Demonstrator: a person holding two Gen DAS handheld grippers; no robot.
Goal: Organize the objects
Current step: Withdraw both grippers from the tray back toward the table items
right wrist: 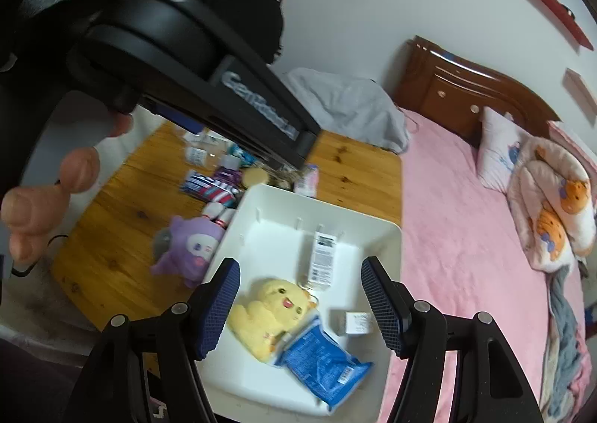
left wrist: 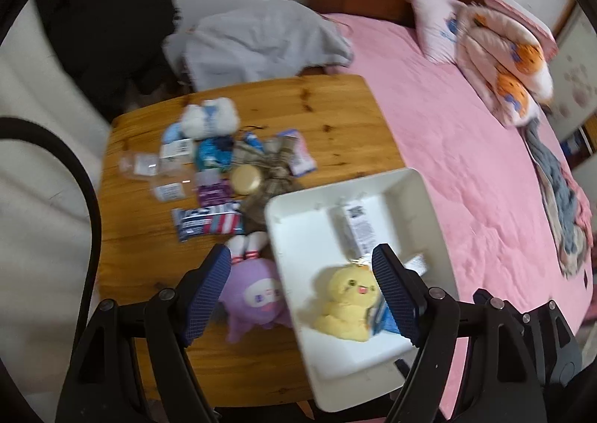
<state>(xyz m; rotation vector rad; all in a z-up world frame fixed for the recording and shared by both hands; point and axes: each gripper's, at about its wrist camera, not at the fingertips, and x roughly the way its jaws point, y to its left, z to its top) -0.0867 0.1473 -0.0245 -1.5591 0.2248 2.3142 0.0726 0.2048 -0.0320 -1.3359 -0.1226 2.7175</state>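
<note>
Only the right wrist view shows the whole blue packet (right wrist: 324, 358) and a small white box (right wrist: 359, 323), perhaps a carton, beside the yellow plush (right wrist: 269, 314) in the white tray (right wrist: 261, 206) at the worktop's (left wrist: 149, 266) right edge. The left gripper (left wrist: 302, 288) and the right gripper (right wrist: 300, 305) both hover with fingers apart, holding nothing.

Tray (right wrist: 388, 236) is sitting on the worktop's (left wrist: 335, 113) right edge, next to the bed (left wrist: 466, 161). In the tray: chick plush (right wrist: 268, 314) w/ packet (right wrist: 324, 359) just right of it at the near end, tube (right wrist: 322, 258) lying behind, small box (right wrist: 356, 322) by the right wall. Bunny plush (right wrist: 190, 251) is lying on the worktop just left of the tray. Behind it, a clutter of sm. items (left wrist: 209, 169) is spreading mid-worktop. Pillow (left wrist: 433, 23) is resting at the bed's far end.
</note>
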